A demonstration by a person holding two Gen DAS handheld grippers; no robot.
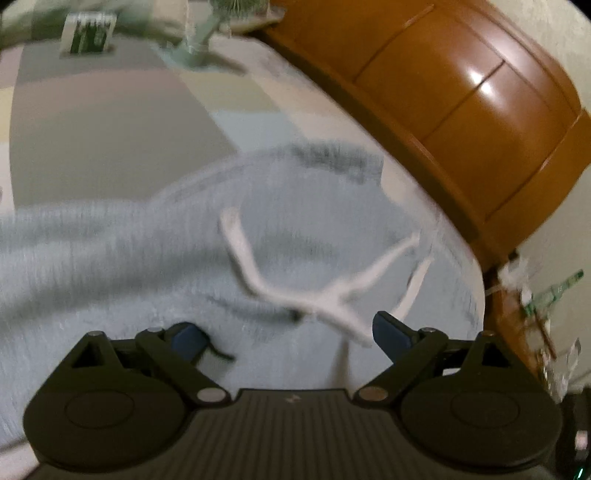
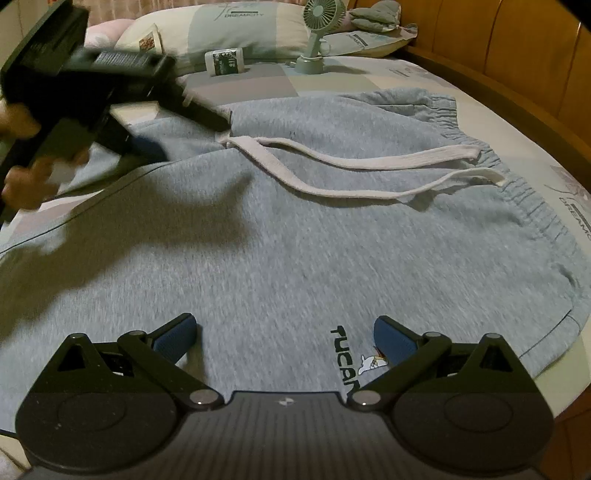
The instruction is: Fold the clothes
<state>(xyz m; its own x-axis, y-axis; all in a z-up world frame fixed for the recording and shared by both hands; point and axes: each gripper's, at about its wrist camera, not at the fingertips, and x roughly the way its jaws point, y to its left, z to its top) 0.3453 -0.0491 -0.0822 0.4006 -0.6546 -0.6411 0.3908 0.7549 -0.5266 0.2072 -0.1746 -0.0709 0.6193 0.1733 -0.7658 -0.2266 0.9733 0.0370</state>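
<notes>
Grey sweatpants (image 2: 295,240) spread flat across the bed (image 2: 480,85), waistband toward the wooden headboard side (image 2: 535,74), legs running off to the left of the right wrist view. White drawstring (image 2: 332,162) lying loose over the upper front of the fabric in two long strands, ends reaching the gathered elastic waistband. Black "TUCAN" lettering with a small cartoon bird (image 2: 373,363) printed low on the fabric, just beside the right-hand blue pad.

Right claw (image 2: 282,338) released, blue pads spread wide, hovering low above the grey cloth with nothing between the pads. Left claw (image 1: 286,334) likewise released — pads well apart, cloth and a strand of drawstring (image 1: 332,295) below and between them, not pinched. Left wrist view heavily motion-blurred, so contact with the fabric there impossible to judge.

Seen from the right wrist camera: left claw (image 2: 147,146) at the upper left, blurred, gripped by a hand (image 2: 22,177), its blue tip low over the sweatpants near the far edge of the garment.

Farther up the bed — a small green desk fan (image 2: 317,40) standing upright, a white bottle (image 2: 225,61) lying on its side near it, and pillows (image 2: 229,29) against the far end. Patchwork bedsheet in pale blocks under everything, "DREAMCITY" printed on it.
</notes>
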